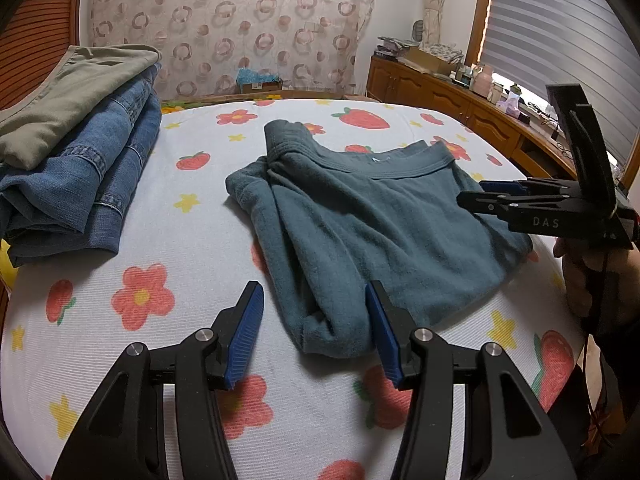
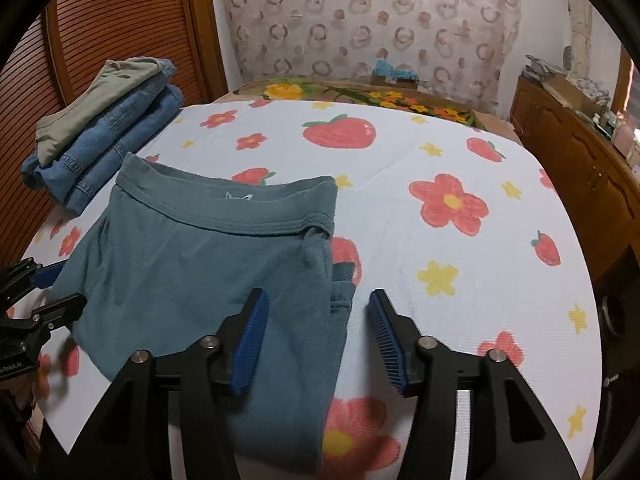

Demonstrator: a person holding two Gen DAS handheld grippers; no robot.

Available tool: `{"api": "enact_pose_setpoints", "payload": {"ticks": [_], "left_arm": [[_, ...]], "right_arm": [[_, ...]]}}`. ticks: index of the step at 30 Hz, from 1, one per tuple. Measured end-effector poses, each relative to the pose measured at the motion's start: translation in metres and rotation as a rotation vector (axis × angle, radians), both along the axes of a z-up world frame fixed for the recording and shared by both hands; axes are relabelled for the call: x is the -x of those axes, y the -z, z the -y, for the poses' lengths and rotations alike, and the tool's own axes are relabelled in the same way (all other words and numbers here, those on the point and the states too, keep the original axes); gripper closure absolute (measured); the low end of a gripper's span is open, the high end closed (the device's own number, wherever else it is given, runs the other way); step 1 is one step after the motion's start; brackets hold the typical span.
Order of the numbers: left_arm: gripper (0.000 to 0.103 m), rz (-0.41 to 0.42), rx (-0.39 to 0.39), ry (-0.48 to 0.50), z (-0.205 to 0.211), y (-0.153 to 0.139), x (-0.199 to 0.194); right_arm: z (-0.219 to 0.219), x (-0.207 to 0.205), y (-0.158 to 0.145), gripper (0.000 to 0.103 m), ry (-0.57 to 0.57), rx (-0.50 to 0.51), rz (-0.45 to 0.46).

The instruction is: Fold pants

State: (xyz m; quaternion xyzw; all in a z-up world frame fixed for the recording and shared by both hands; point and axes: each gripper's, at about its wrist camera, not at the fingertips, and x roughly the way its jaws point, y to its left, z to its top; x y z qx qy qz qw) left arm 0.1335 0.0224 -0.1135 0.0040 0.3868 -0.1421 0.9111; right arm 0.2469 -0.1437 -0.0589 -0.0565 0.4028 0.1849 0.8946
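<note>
The teal pants (image 1: 360, 216) lay partly folded on the bed (image 1: 168, 248), waistband far. Both grippers, left (image 1: 316, 328) and right (image 2: 320, 332), were spread and held nothing. A good next fold would need each to pinch all layers at one near corner.

Fuzzy matt teal cloth pants (image 1: 360, 220)

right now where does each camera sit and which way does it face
Left wrist: on the left gripper, looking across the bed at the teal pants; its open blue-padded fingers and the right gripper show.
Right wrist: on the right gripper, over the pants' right edge; its open fingers and the left gripper's tips show.
Shared: the pants, folded jeans stack, strawberry sheet.
</note>
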Motion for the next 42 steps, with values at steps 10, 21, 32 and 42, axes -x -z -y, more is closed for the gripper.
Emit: {"api": "enact_pose_setpoints", "payload": {"ticks": [10, 21, 32, 42], "left_arm": [[0.042, -0.017, 0.009, -0.004, 0.0, -0.003, -0.002], [0.022, -0.012, 0.04, -0.007, -0.002, -0.024, -0.017], [0.021, -0.017, 0.004, -0.01, 0.0, -0.035, -0.04], [0.021, -0.061, 0.002, -0.023, -0.004, -0.024, -0.066]], "right_arm": [[0.001, -0.004, 0.002, 0.022, 0.011, 0.008, -0.015], [0.001, -0.002, 0.002, 0.019, 0.012, 0.025, -0.009], [0.001, -0.003, 0.002, 0.019, 0.012, 0.025, -0.009], [0.001, -0.003, 0.002, 0.019, 0.012, 0.026, -0.008]]}}
